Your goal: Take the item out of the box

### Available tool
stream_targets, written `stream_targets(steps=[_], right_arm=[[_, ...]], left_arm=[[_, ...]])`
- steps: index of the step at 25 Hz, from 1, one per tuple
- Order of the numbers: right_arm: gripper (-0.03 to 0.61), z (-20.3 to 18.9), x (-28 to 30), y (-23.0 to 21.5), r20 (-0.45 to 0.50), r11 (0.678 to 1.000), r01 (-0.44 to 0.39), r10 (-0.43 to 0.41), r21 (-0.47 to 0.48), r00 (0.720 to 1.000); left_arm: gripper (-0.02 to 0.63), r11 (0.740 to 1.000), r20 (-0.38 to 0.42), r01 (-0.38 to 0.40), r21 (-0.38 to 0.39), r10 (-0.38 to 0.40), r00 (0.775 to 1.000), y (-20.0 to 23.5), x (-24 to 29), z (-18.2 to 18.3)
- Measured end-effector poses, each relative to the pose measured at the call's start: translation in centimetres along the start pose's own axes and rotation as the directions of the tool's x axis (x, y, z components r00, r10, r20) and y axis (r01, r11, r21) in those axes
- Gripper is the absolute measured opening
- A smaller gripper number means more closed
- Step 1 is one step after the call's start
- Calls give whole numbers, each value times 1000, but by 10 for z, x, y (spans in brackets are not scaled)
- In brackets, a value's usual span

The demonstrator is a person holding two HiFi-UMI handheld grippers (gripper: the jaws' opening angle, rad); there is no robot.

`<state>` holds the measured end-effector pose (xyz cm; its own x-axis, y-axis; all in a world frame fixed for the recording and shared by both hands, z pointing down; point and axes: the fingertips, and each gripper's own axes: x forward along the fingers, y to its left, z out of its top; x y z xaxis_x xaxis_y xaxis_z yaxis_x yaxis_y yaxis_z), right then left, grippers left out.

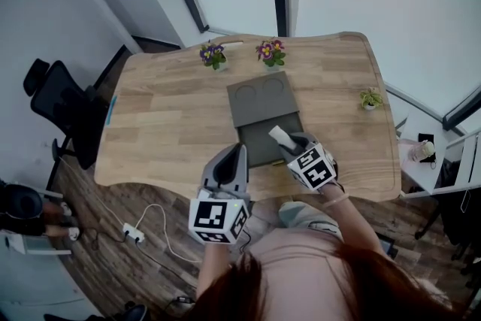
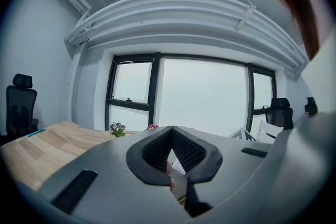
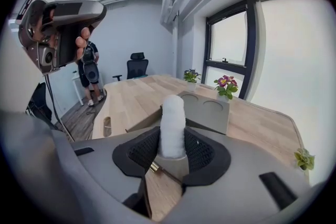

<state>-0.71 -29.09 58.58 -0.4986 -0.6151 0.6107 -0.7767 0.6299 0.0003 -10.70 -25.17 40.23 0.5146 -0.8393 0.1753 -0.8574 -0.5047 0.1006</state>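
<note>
Your right gripper point(image 3: 172, 138) pinched the white roll point(image 3: 172, 119), apparently clear of the grey box point(image 1: 261, 98); your left gripper point(image 2: 171, 129) was pressed together, empty.

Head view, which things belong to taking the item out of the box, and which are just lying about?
Job: grey box; white item, gripped by right tool.
Lying about: purple flower pot; pink flower pot; small green plant; office chair.
</note>
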Motion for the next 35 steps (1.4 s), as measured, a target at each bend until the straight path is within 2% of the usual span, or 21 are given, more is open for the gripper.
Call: stream_targets(steps=[15,35], right_arm=[[129,3,-51,21,115,998,59,-63,34,991],[129,24,-128,50,276,994,91,-104,63,955]], left_arm=[[3,1000,13,21,14,-22,1000,-27,-45,-5],[3,999,51,32,44,-34,998,-56,-95,-6]])
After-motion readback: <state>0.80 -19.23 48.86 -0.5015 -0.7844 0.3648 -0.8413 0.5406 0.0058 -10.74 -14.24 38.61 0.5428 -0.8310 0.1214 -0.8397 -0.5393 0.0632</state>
